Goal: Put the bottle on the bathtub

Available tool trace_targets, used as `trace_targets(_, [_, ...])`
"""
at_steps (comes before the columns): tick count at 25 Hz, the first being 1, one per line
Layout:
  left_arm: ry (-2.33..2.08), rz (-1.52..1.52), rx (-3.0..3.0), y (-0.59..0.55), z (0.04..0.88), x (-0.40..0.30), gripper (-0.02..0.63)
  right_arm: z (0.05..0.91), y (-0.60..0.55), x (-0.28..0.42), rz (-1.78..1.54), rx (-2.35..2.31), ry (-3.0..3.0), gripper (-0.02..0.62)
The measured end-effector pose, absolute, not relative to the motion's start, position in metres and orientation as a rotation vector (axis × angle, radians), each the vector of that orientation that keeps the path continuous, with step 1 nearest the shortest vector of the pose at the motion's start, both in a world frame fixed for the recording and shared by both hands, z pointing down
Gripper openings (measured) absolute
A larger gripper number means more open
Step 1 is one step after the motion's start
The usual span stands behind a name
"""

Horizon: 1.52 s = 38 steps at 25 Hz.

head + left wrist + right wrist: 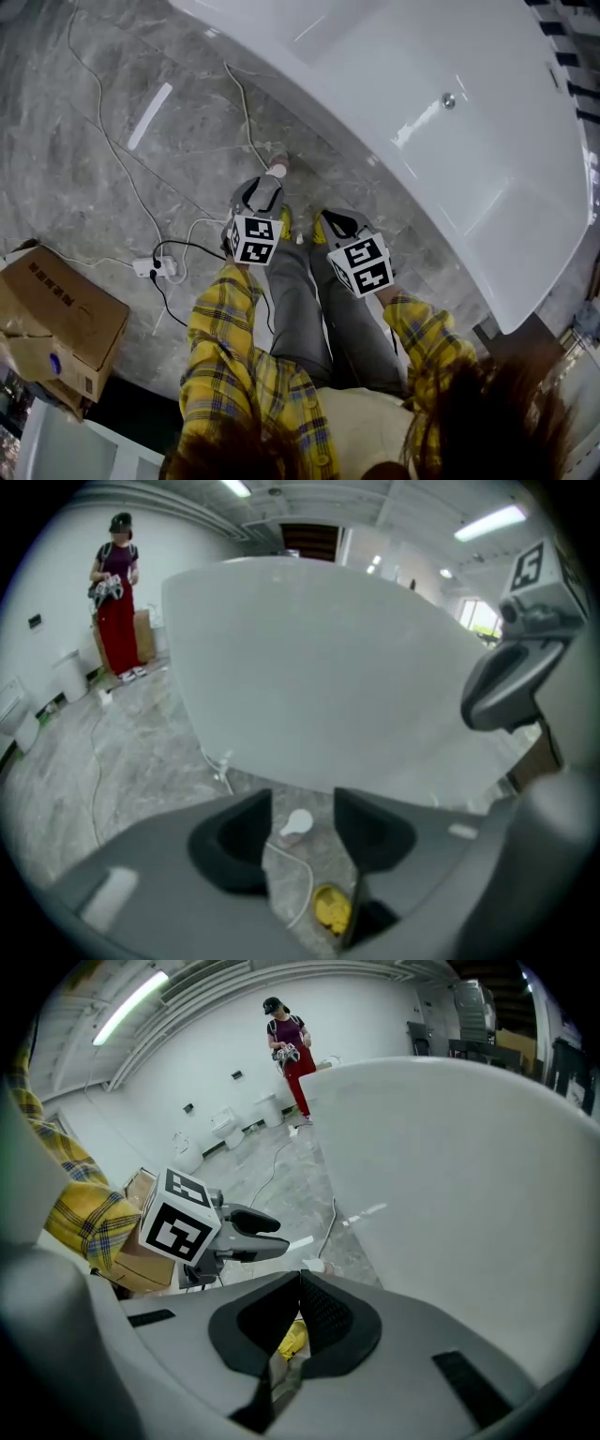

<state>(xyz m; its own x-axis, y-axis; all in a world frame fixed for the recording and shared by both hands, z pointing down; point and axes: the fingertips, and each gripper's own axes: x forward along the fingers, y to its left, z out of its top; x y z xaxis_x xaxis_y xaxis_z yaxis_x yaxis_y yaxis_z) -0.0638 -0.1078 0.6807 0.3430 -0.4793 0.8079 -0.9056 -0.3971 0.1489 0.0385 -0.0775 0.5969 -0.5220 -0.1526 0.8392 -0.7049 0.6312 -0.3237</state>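
The bottle [277,168], small and blurred with only a white cap plain, lies on the veined grey stone floor [94,187] at the foot of the glossy white bathtub [469,141]. The left gripper [302,803] holds its dark jaws apart, empty; the right gripper [300,1275] has them together, empty.

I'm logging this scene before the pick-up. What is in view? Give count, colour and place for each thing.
bathtub: one, white, upper right in the head view
bottle: one, whitish, on the floor near the bathtub
floor: one, grey marble pattern
cables: several, white and black, across the floor
power strip: one, white, on the floor left of the legs
cardboard box: one, brown, lower left
bystander: one, red trousers, far off by the wall
sleeves: two, yellow plaid
trousers: grey
shoes: two, yellow
left tongs: open, empty
right tongs: shut, empty
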Motion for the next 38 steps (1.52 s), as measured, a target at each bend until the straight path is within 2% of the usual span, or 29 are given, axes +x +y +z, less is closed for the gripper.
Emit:
trace_targets(13, [-1.340, 0.712, 2.060, -0.114, 0.540, -0.083, 0.137, 0.525, -0.094, 0.024, 0.853, 0.787, -2.066, 0.014])
trace_targets(19, [-1.393, 0.599, 2.059, -0.104, 0.482, -0.083, 0.120, 0.493, -0.099, 0.021, 0.834, 0.826, -2.088, 0.014])
trace_targets(31, [-1.389, 0.526, 2.104, -0.087, 0.407, -0.080, 0.104, 0.433, -0.095, 0.022, 0.790, 0.868, -2.142, 0.014])
trace_targets(38, [-1.380, 0.518, 2.096, -0.081, 0.378, -0.086, 0.072, 0.408, -0.086, 0.023, 0.785, 0.867, -2.159, 0.014])
